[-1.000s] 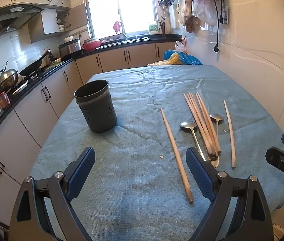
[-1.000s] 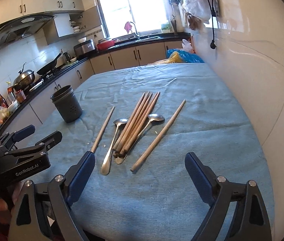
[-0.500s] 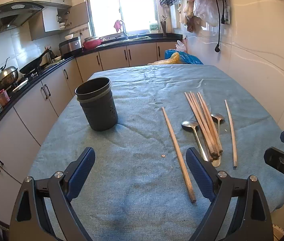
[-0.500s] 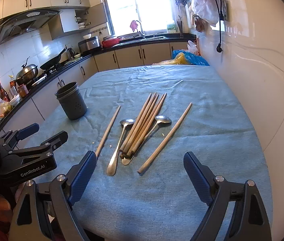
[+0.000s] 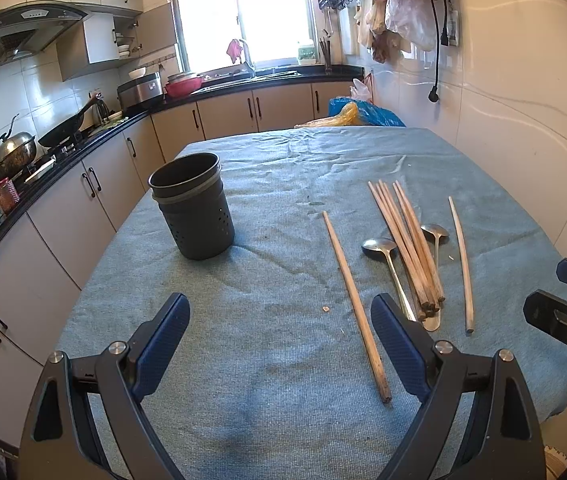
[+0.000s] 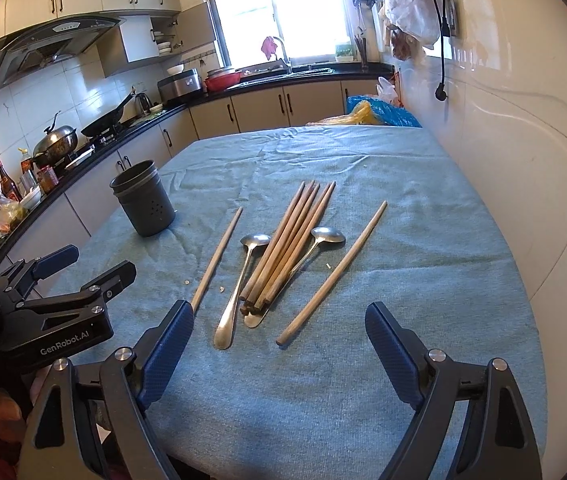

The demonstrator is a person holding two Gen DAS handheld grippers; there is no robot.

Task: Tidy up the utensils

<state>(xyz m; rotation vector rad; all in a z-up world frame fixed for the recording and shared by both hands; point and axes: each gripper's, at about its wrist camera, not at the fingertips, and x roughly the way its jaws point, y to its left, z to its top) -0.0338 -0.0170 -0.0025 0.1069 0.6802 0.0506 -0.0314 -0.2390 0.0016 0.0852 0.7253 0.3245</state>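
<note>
On cloth-covered surface (image 5: pixel 283 360): nothing picked yet. Both jaws spread wide, empty. Chopsticks (image 6: pixel 287 240), spoons (image 6: pixel 243 272) at twelve o'clock of right gripper (image 6: pixel 279 356); holder (image 5: pixel 193 208) at eleven of left gripper (image 5: pixel 279 352). Next, probably: grasp one stick.

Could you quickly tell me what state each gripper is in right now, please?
Left gripper: open, holding nothing.
Right gripper: open, holding nothing.
</note>
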